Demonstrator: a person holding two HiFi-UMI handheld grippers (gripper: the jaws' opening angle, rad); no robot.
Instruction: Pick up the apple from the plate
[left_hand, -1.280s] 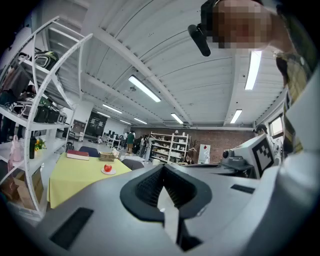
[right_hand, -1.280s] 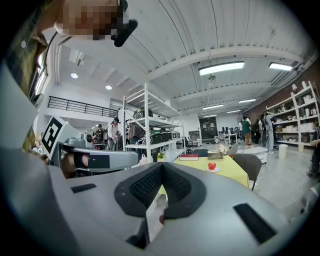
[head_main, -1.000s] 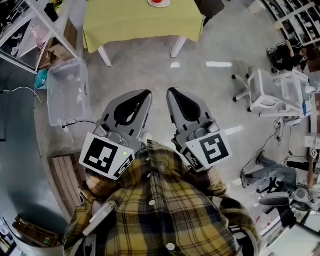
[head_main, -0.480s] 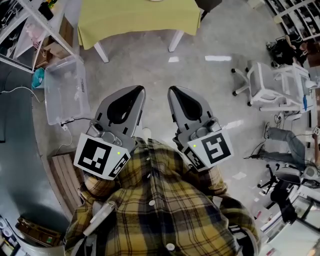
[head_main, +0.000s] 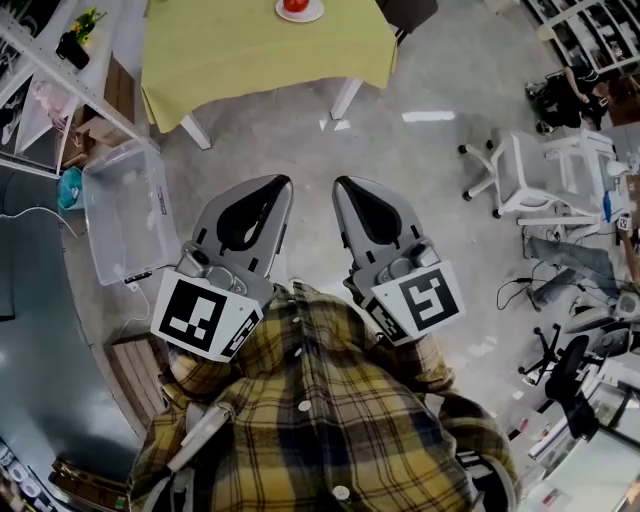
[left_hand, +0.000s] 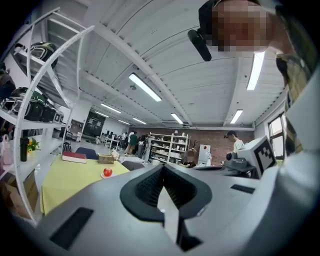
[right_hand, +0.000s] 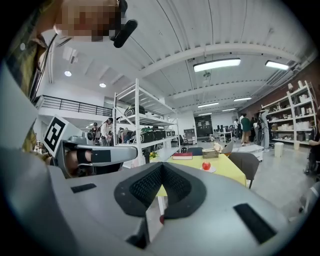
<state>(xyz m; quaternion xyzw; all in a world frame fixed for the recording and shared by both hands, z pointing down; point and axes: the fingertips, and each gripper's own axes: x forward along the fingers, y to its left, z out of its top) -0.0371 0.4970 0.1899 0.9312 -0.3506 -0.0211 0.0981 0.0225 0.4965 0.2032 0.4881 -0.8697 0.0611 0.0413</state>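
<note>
A: Red round apple (head_main: 295, 5), where does it sit?
B: On a small white plate (head_main: 314, 14), right of middle on the yellow-green clothed bench (head_main: 250, 50), back from its near edge.
A: And the hand-held grippers?
B: The left hand-held gripper (head_main: 278, 184) and right hand-held gripper (head_main: 342, 184) are well short of the bench, over the floor (head_main: 420, 200), pointing toward it. Each has its jaws pressed together on nothing.

The head view looks steeply down past the shirt (head_main: 300, 420) to the floor (head_main: 400, 160), the table (head_main: 260, 50) far at its top edge. Each gripper view looks level along its close jaws; all share that table and apple (head_main: 295, 5).
</note>
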